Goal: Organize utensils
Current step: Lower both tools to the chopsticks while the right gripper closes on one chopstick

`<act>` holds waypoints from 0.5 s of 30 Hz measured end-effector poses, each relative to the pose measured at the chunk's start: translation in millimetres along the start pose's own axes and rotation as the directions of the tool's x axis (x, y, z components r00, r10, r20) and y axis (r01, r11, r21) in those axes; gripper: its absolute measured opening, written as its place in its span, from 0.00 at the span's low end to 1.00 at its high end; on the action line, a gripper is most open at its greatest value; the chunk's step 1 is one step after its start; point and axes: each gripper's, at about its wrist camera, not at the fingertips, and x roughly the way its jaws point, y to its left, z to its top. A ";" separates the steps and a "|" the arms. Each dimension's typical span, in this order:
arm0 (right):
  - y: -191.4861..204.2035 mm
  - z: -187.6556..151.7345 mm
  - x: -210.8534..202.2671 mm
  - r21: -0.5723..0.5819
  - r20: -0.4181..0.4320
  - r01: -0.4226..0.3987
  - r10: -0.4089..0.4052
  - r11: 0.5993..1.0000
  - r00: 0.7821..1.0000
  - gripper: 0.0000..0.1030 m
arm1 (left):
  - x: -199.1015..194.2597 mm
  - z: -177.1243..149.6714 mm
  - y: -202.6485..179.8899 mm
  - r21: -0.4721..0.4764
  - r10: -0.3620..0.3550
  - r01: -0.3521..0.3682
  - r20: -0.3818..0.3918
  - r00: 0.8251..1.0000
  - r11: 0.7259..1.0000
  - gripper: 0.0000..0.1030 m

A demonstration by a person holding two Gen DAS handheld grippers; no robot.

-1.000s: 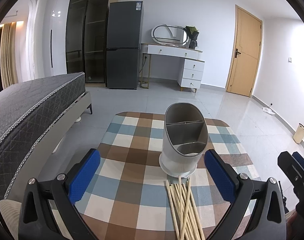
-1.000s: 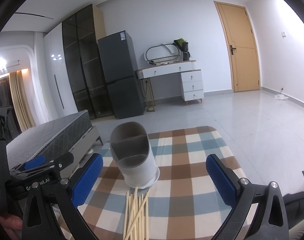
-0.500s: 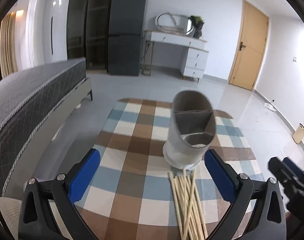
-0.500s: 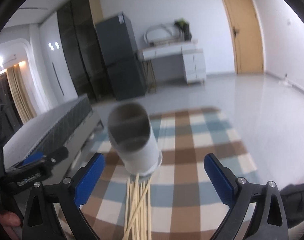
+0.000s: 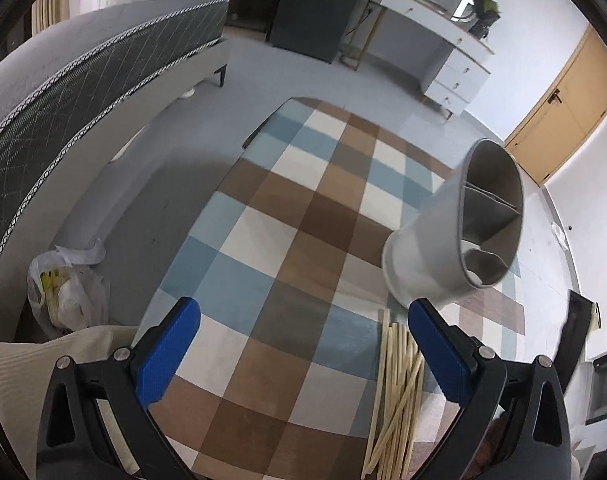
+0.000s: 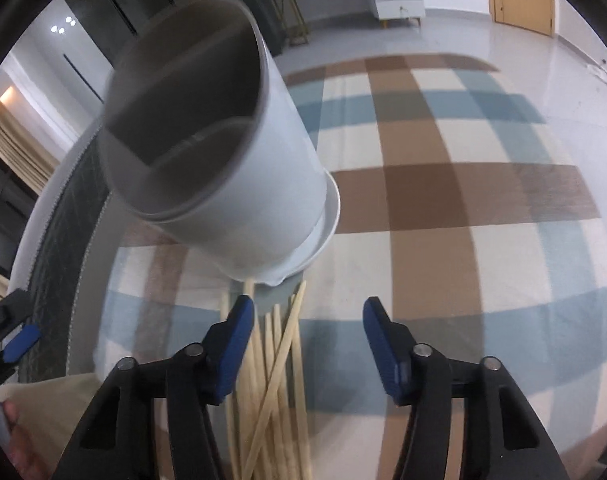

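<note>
Grey divided utensil holder (image 6: 223, 152) upright on checked tablecloth (image 6: 443, 184), loose wooden chopsticks (image 6: 275, 364) fanned just before its base. Right gripper (image 6: 307, 344) jaws just narrowed, still apart, left pad over the chopsticks, none clamped. Left gripper (image 5: 303, 352) jaws wide apart, empty.

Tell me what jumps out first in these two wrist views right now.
The grey divided utensil holder looms largest, standing on the checked tablecloth with its compartments empty. Just in front of its base lies a loose pile of wooden chopsticks. The right gripper hangs over that pile; its jaws have just been closing but grip nothing.
</note>
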 end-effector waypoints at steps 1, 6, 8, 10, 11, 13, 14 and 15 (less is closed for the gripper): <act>-0.2 0.6 5.7 -0.004 -0.013 0.006 -0.006 1.000 1.000 0.50 | 0.8 1.2 0.8 -0.002 0.000 0.000 -0.006 1.000 1.000 0.98; 6.0 -2.3 23.2 -0.047 -0.028 0.063 -0.064 0.997 0.998 0.36 | 8.6 2.1 3.0 -0.006 0.023 -0.023 -0.047 0.999 1.000 0.98; 13.2 -4.0 24.7 -0.087 -0.021 0.088 -0.091 0.992 0.996 0.32 | 12.5 2.5 4.1 -0.007 0.027 -0.027 -0.058 0.998 1.000 0.98; 20.3 -6.2 24.7 -0.123 -0.012 0.120 -0.123 0.985 0.992 0.25 | 15.1 3.5 4.5 -0.002 0.034 -0.034 -0.064 0.997 0.999 0.98; 23.0 -8.1 23.9 -0.136 -0.004 0.136 -0.138 0.981 0.990 0.17 | 15.9 3.5 3.7 0.004 0.039 -0.039 -0.066 0.997 0.999 0.98; 22.2 -10.4 21.9 -0.126 -0.009 0.108 -0.110 0.986 0.994 0.07 | 17.9 3.2 2.4 0.021 0.048 -0.047 -0.066 0.997 0.999 0.98; 19.7 -11.1 18.8 -0.107 -0.008 0.101 -0.103 0.989 0.995 0.05 | 19.5 2.8 1.9 0.031 0.052 -0.050 -0.066 0.996 0.998 0.98; 16.8 -11.0 16.7 -0.092 -0.008 0.088 -0.089 0.992 0.996 0.04 | 21.7 1.6 0.2 0.046 0.063 -0.060 -0.070 0.996 0.997 0.98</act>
